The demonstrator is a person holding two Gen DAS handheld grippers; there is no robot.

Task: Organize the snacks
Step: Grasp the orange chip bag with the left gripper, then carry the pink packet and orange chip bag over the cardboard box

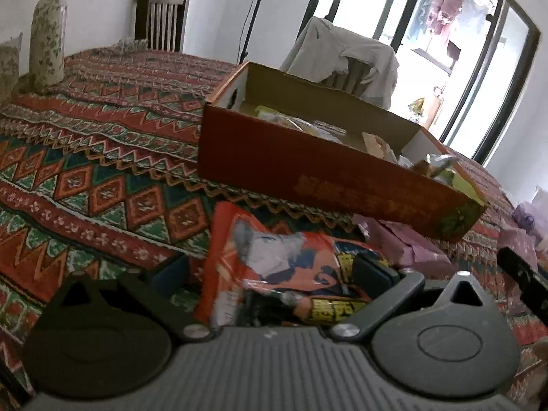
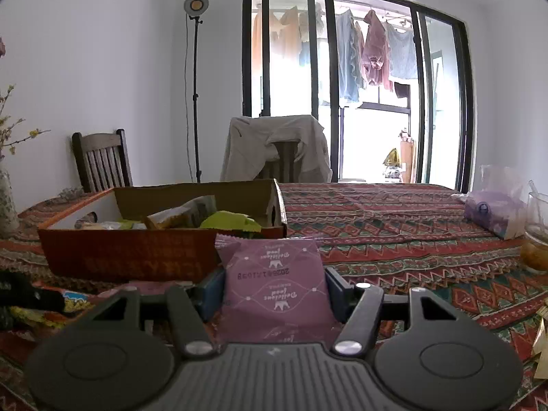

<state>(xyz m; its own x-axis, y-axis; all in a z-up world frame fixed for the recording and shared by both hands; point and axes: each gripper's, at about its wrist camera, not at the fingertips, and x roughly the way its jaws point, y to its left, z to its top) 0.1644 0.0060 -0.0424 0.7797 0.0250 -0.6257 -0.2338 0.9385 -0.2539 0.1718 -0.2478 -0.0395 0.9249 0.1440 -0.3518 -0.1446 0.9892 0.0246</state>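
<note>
An orange snack packet (image 1: 274,263) lies crumpled on the patterned tablecloth (image 1: 102,171), between the fingers of my left gripper (image 1: 270,274). The right pad touches it, while a strip of cloth shows at the left pad, so this gripper is open around it. Just beyond stands an open orange cardboard box (image 1: 325,178) with several snack packets inside. My right gripper (image 2: 274,294) is shut on a purple snack packet (image 2: 270,267), held upright in front of the box (image 2: 137,257). The left gripper (image 2: 30,294) shows at the left edge over the orange packet (image 2: 73,299).
More purple packets (image 1: 411,243) lie right of the orange one. A flowered vase (image 1: 48,34) stands far left. A purple tissue pack (image 2: 493,212) and a glass jar (image 2: 536,239) sit at the right. Two chairs (image 2: 102,161) and a lamp stand (image 2: 196,85) are behind the table.
</note>
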